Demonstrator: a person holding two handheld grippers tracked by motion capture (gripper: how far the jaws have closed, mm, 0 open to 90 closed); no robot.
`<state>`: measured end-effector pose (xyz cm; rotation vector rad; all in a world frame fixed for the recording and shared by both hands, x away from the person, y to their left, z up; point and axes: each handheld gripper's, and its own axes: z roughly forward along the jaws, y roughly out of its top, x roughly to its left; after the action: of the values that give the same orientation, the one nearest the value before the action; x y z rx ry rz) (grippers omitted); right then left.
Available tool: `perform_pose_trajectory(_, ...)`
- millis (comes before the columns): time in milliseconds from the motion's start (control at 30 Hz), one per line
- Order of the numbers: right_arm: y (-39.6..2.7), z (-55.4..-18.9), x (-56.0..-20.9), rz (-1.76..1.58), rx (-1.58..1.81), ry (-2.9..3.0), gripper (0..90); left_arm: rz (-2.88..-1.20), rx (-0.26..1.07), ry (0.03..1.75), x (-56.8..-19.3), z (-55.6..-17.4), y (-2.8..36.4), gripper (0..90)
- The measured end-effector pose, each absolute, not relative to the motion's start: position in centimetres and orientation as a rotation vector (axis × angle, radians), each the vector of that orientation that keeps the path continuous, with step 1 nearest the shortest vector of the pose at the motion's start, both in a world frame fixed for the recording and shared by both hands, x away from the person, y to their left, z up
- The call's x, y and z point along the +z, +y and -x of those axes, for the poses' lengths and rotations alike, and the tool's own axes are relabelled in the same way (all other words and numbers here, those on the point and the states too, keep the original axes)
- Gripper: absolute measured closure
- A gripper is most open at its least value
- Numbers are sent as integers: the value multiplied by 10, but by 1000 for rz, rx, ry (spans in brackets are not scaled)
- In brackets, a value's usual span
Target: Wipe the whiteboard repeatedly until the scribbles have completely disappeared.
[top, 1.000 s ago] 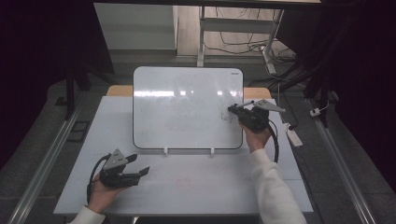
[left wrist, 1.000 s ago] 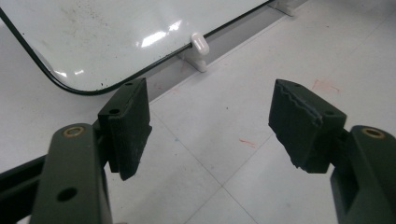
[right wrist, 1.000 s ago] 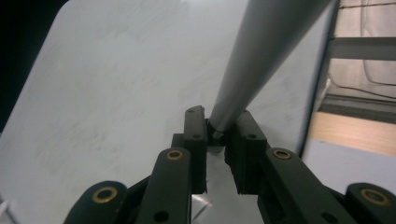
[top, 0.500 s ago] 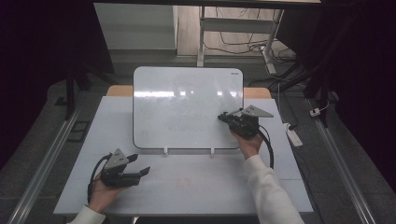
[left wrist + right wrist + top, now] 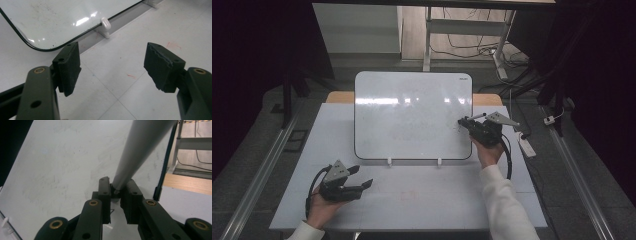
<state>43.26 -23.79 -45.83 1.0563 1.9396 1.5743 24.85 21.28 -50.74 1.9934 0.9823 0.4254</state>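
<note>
A white whiteboard (image 5: 412, 115) stands tilted back at the table's far side, with faint smudges on it. At the board's right edge, my right gripper (image 5: 463, 122) is shut on a grey marker (image 5: 142, 150). The marker's lower end sits between the pads (image 5: 104, 188), pointed at the whiteboard (image 5: 57, 162). A small dark stroke shows on the board just below the jaws. My left gripper (image 5: 363, 176) rests on the table at the near left. Its jaws (image 5: 112, 65) stand wide apart with nothing between them, and they face the whiteboard's (image 5: 50, 20) lower corner.
Two small white clips (image 5: 388, 161) (image 5: 439, 161) prop the board's lower edge; one such clip (image 5: 105, 23) lies ahead of the left jaws. The white table (image 5: 412, 205) has faint red marks. A white power strip (image 5: 527, 146) lies off the table's right side.
My right gripper slid left and down across the board with the marker, then came back to the right near the board's edge. The left gripper stayed put.
</note>
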Motion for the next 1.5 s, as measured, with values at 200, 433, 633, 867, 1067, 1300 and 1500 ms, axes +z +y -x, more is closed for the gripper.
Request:
perform_pose_trajectory(200, -223, -423, -465, -968, 1528, 2065, 780, -2003, 425, 975, -508, -248, 211, 300)
perform_pose_trajectory(433, -229, -419, -466, -985, 1504, 2069, 780, -2002, 421, 981, -508, -250, 212, 300)
perform_pose_trajectory(633, -251, -424, -460, -1064, 1513, 1993, 780, -1995, 427, 979, -507, -248, 212, 300)
perform_pose_trajectory(867, -240, -419, -464, -995, 1472, 2083, 780, -2006, 427, 973, -508, -249, 209, 300)
perform_pose_trajectory(1067, -236, -416, -466, -992, 1463, 2140, 779, -1995, 429, 978, -507, -250, 210, 300)
perform_pose_trajectory(1300, -240, -399, -452, -972, 1494, 2157, 779, -1980, 457, 947, -499, -249, 207, 300)
perform_pose_trajectory(1500, -233, -366, -443, -873, 1545, 2266, 778, -1978, 463, 863, -480, -257, 187, 298)
